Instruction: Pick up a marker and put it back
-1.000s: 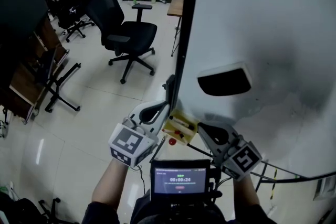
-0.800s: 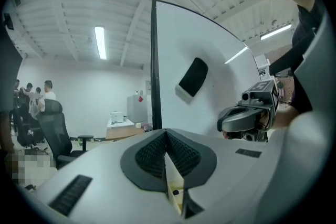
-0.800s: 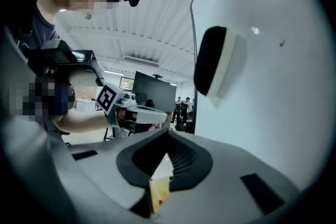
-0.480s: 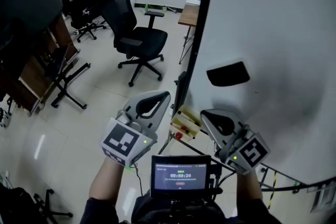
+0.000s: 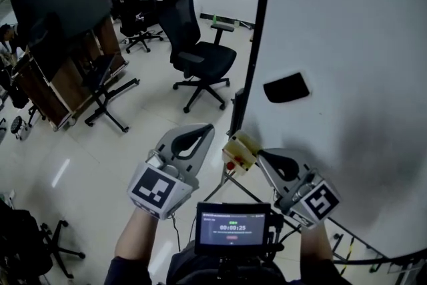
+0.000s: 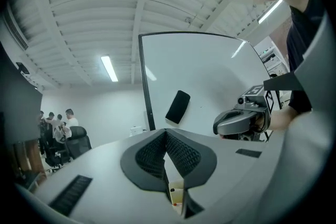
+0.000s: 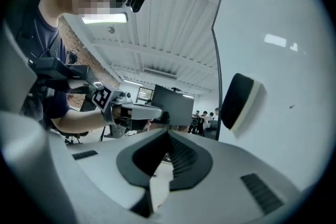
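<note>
A small yellow marker tray (image 5: 240, 147) hangs at the lower left edge of the whiteboard (image 5: 347, 30), with a red-capped marker end (image 5: 230, 165) showing at its low corner. My left gripper (image 5: 209, 127) is shut and empty, its tip just left of the tray. My right gripper (image 5: 261, 155) is also shut and empty, just right of the tray. In the left gripper view the left gripper (image 6: 166, 134) points up at the board, and the tray (image 6: 176, 194) shows below its pads. The right gripper view has the right gripper (image 7: 168, 134) aimed along the board.
A black eraser (image 5: 286, 87) sticks to the whiteboard above the tray. The board's dark frame post (image 5: 257, 43) runs upward. A black office chair (image 5: 200, 57) stands on the tiled floor to the left, with desks, a dark screen (image 5: 63, 3) and several people further back.
The head view has swung, so the room and chair slid right and down in frame. Both grippers stay shut beside the tray, the left one now a little lower against it.
</note>
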